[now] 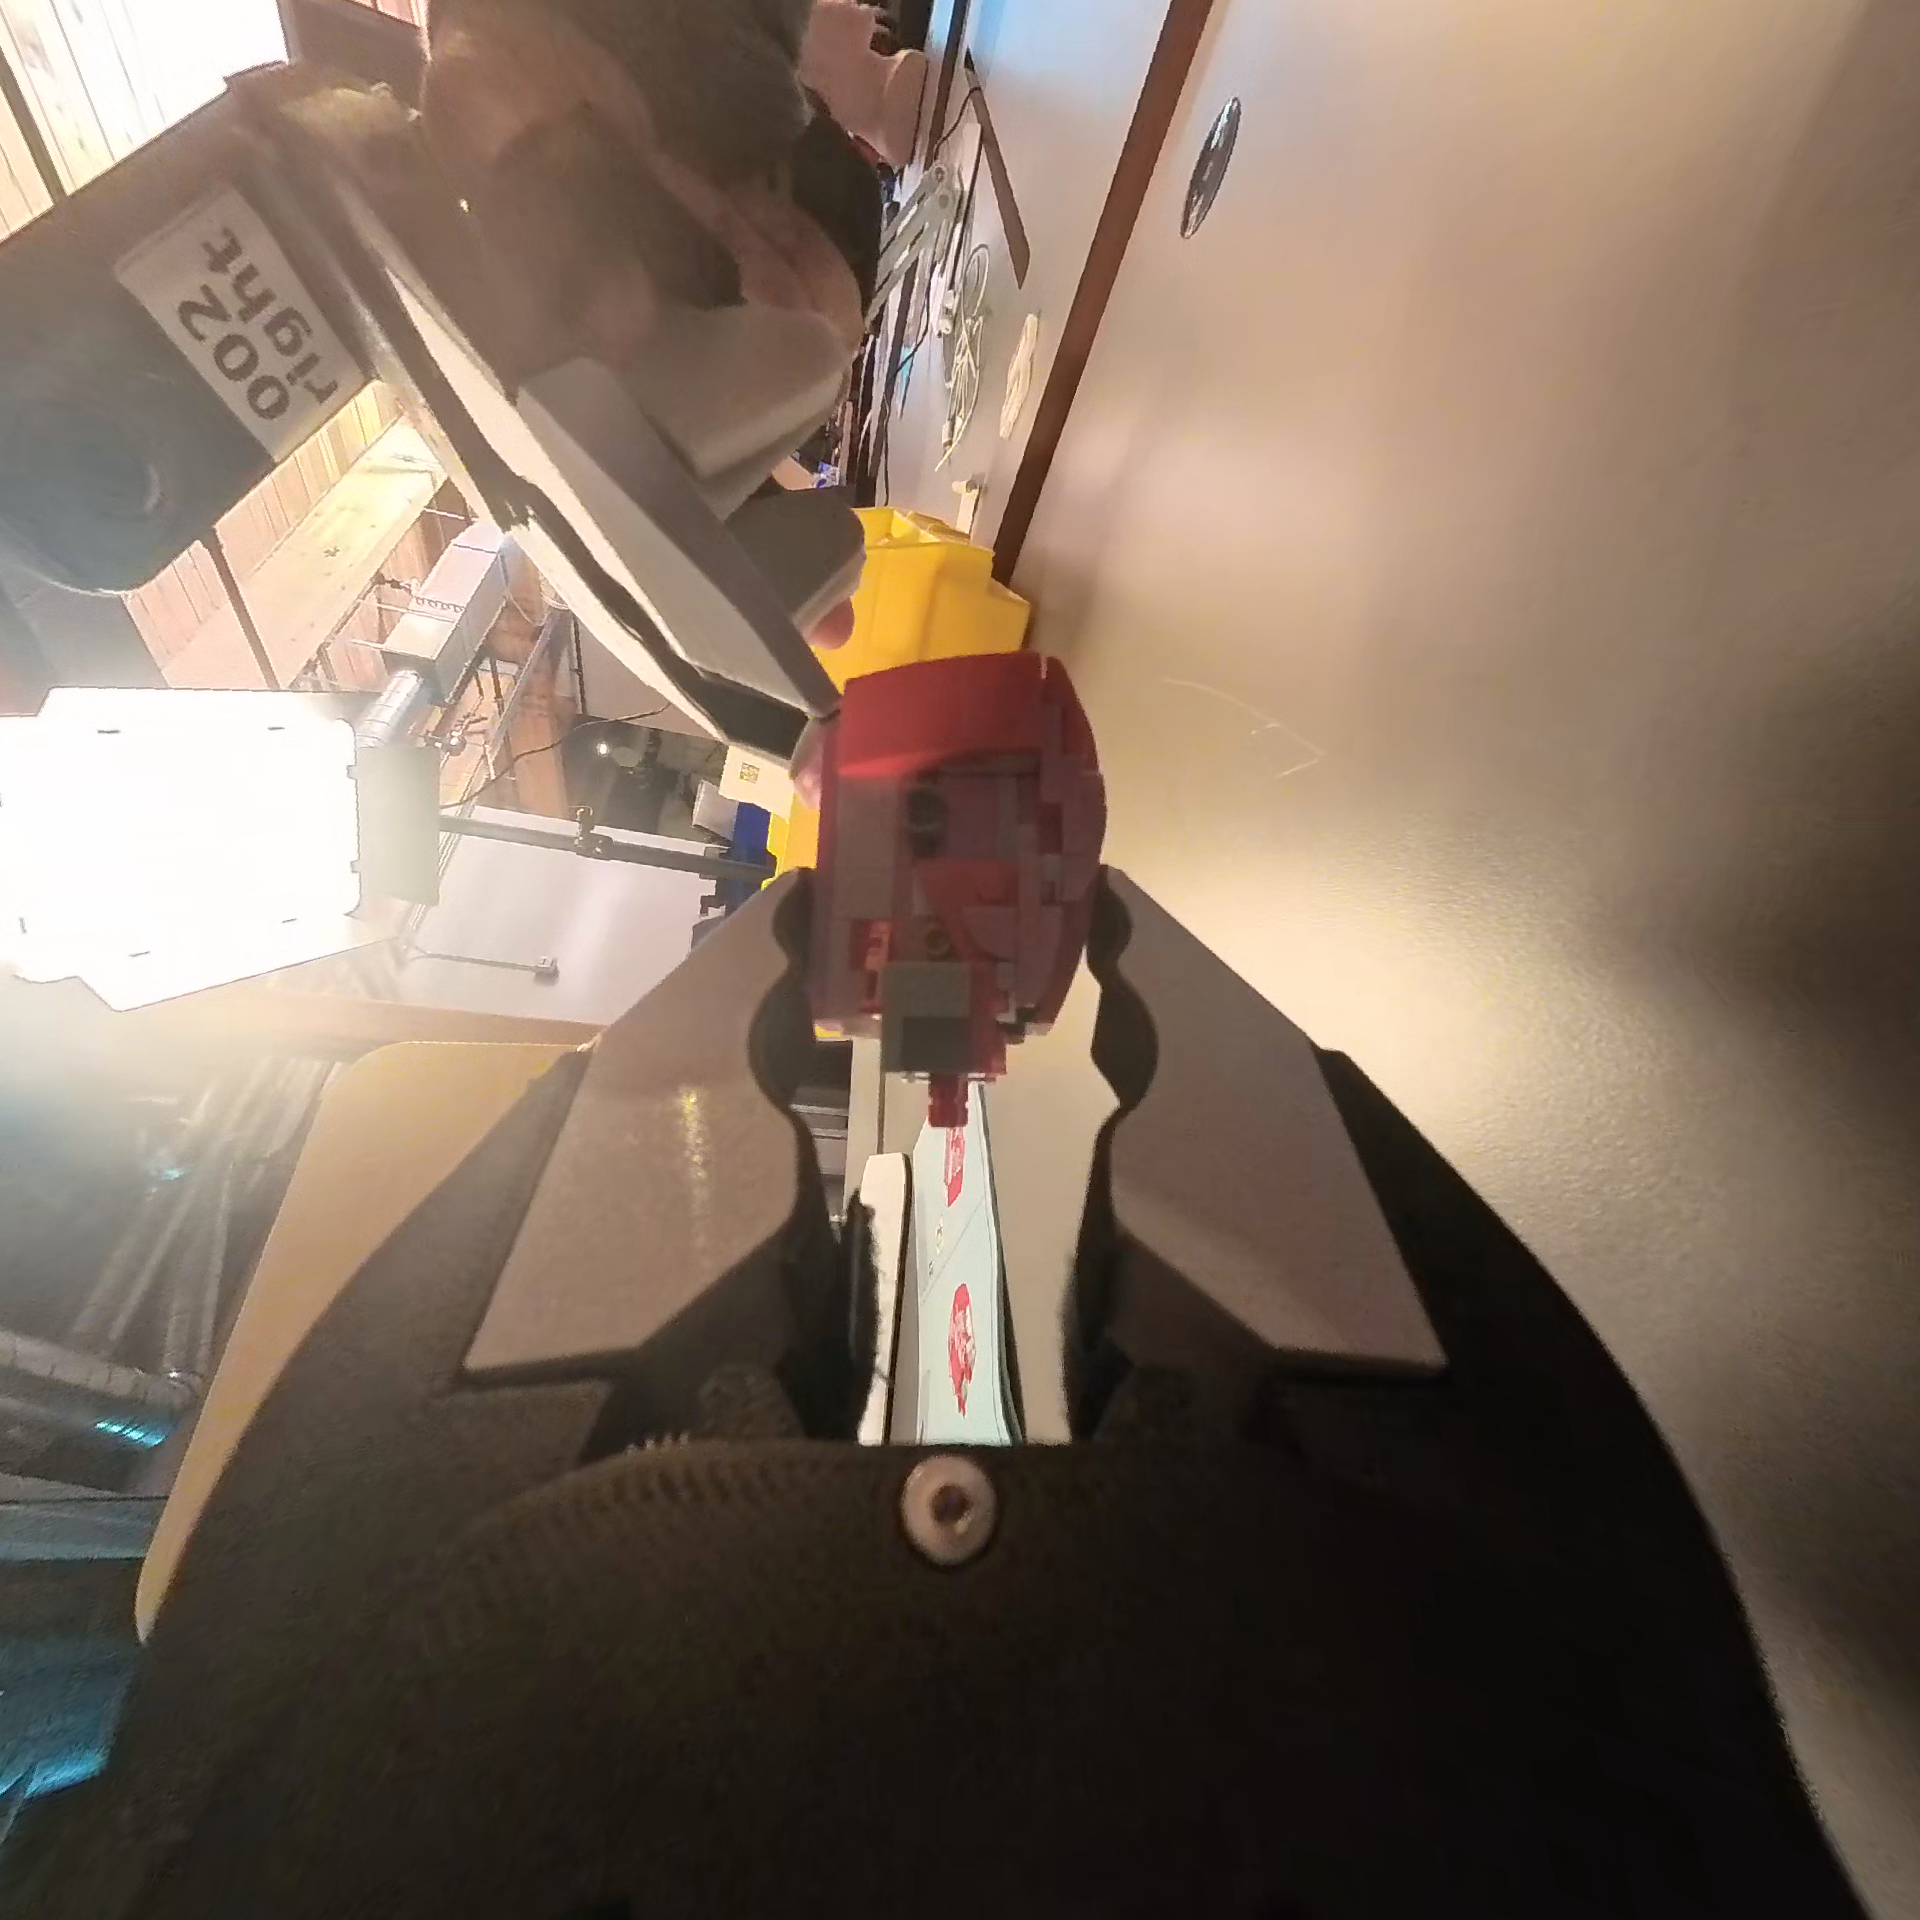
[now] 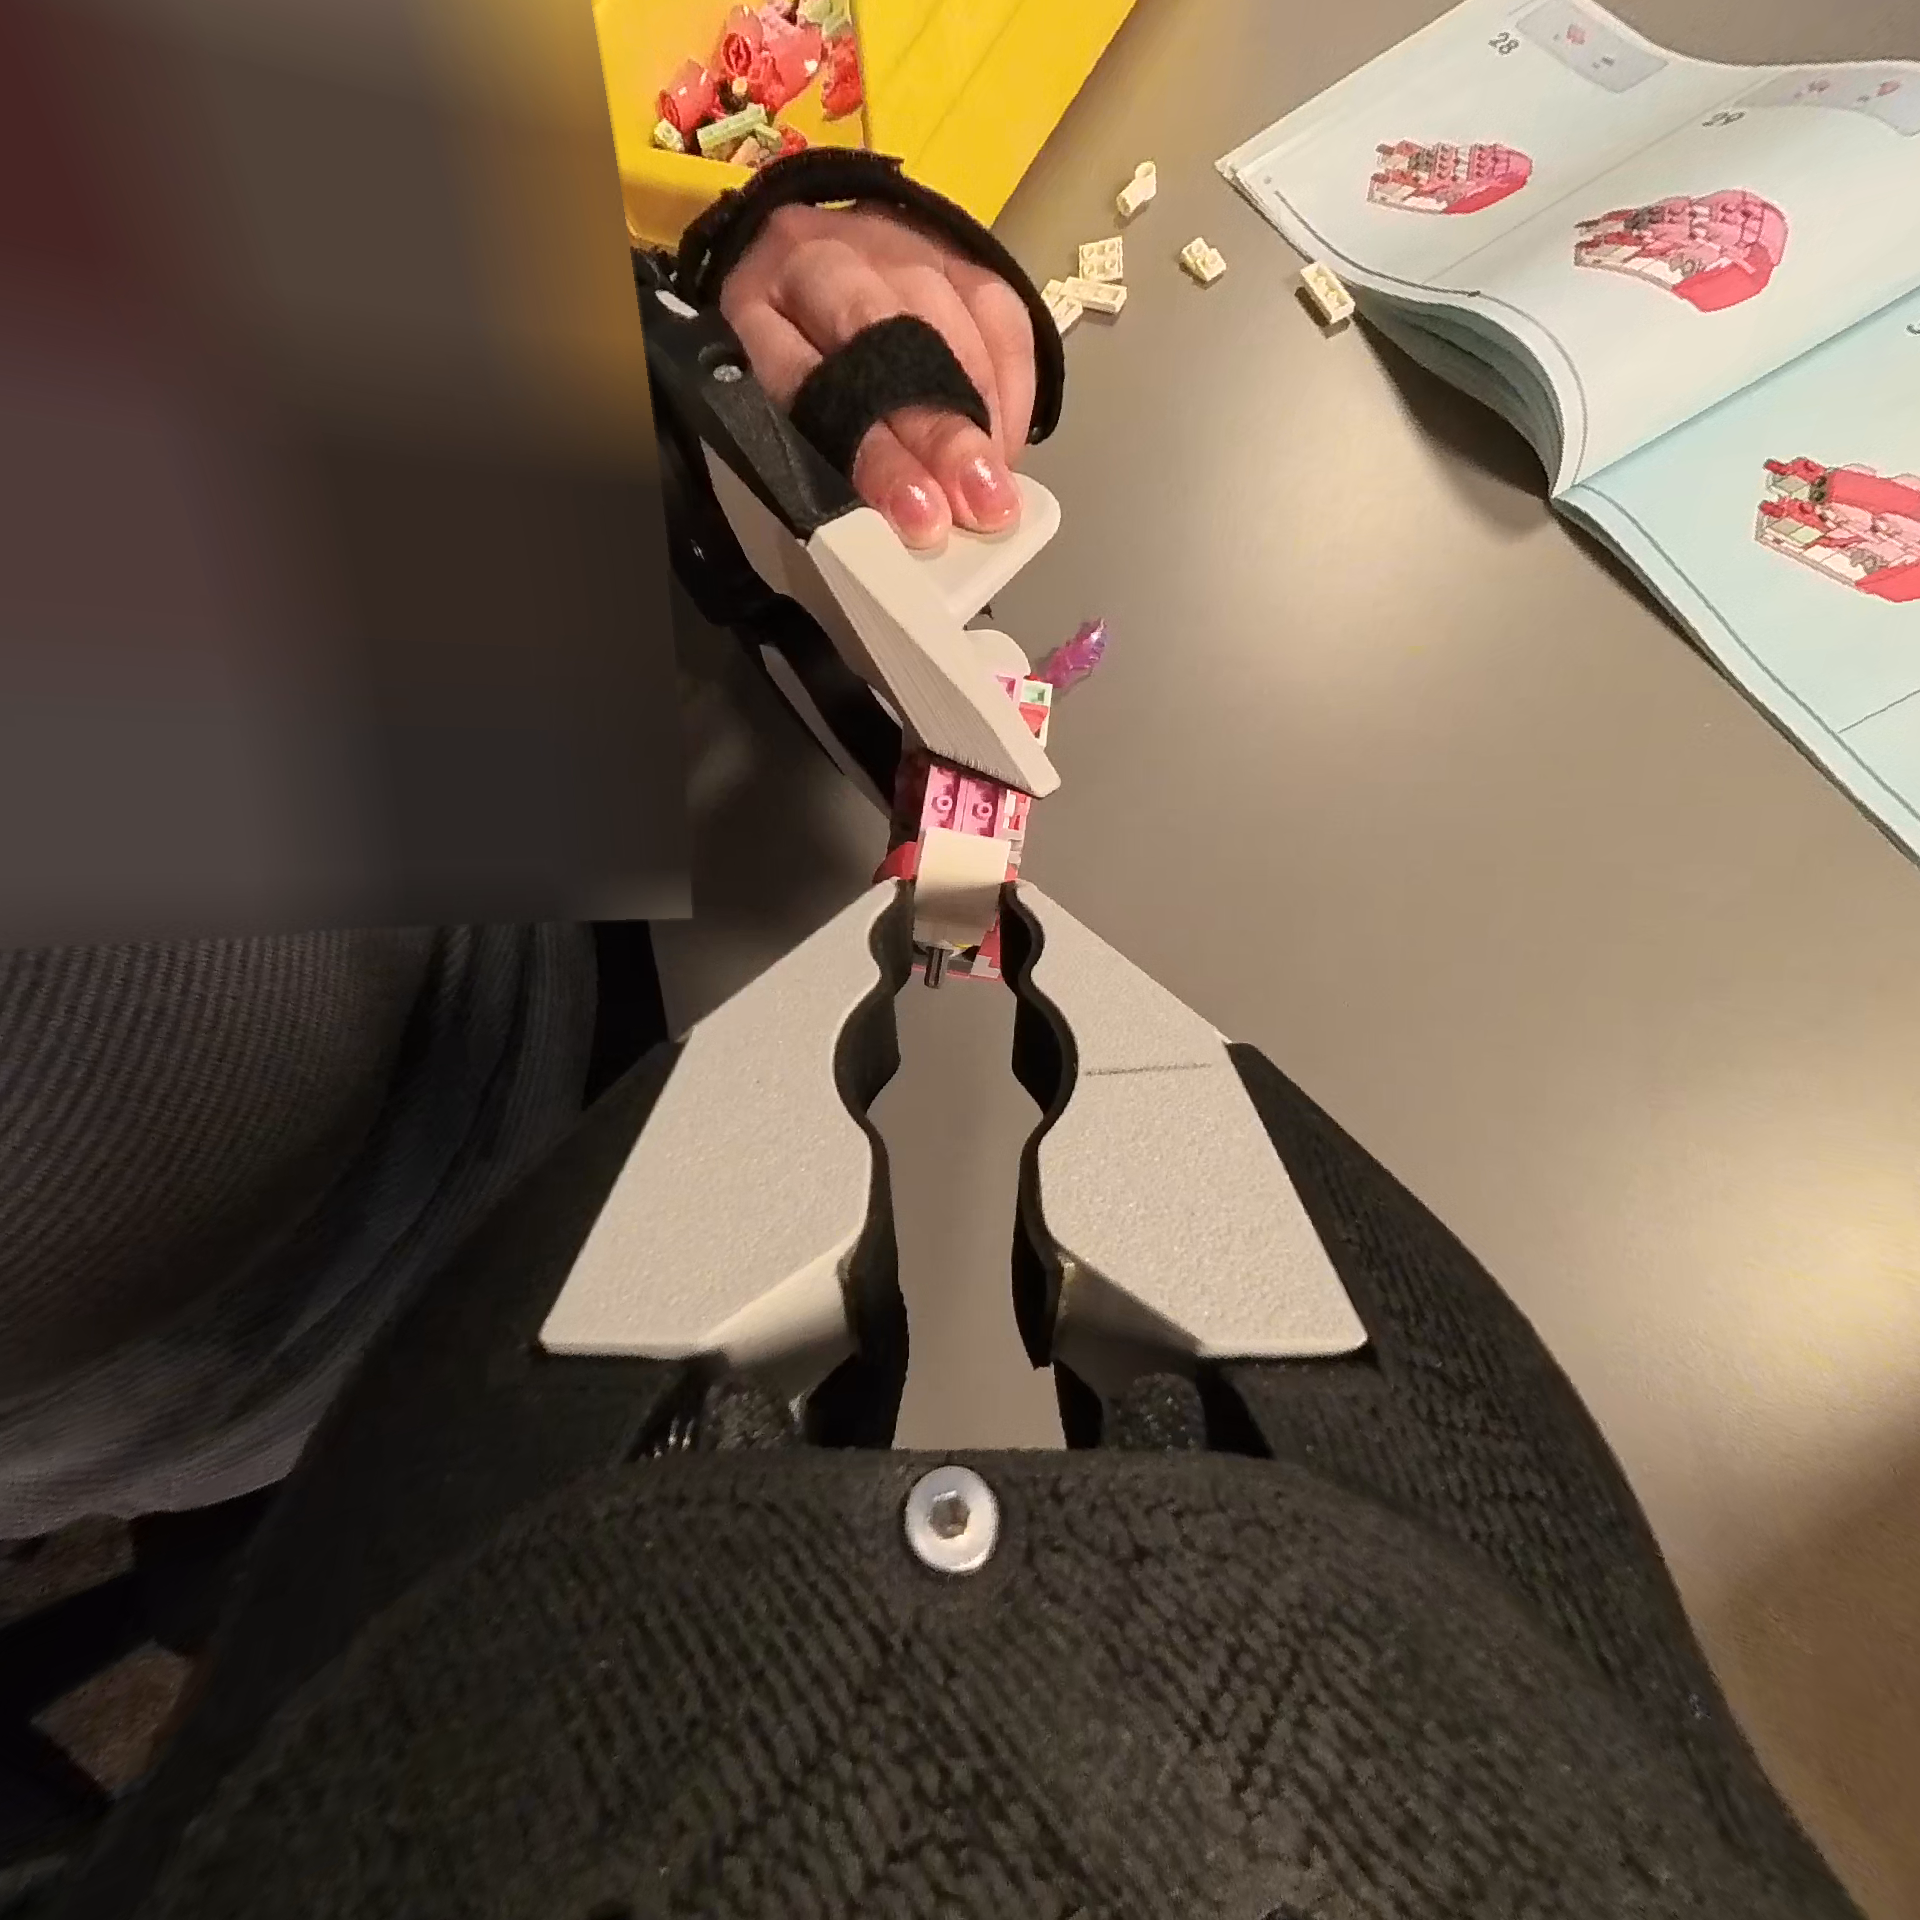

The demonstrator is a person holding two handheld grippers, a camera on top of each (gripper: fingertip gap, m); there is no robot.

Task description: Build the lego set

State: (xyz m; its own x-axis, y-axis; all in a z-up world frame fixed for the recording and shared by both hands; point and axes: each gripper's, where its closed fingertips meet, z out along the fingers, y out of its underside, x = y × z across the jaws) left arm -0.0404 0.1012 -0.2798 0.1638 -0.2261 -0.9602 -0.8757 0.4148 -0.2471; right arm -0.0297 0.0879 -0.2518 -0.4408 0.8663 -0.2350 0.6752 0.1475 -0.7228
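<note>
Both grippers clamp the red-pink brick model [image 1: 951,883]: left gripper [image 1: 945,935] wide around its body, right gripper [image 2: 954,914] narrow on its cream end piece [image 2: 956,878], near the yellow bin [image 2: 935,94].

Smooth beige tabletop [image 2: 1455,935] spreading beyond the fingers, bright studio light panel [image 1: 177,831] blazing off left, wooden slatted wall [image 1: 62,94] behind

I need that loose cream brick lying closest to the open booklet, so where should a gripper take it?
Probably from straight above: the cream brick lies flat on the table, so only its side walls offer grip. Close the fingers across its narrow width, keeping them clear of the booklet edge right beside it.
</note>
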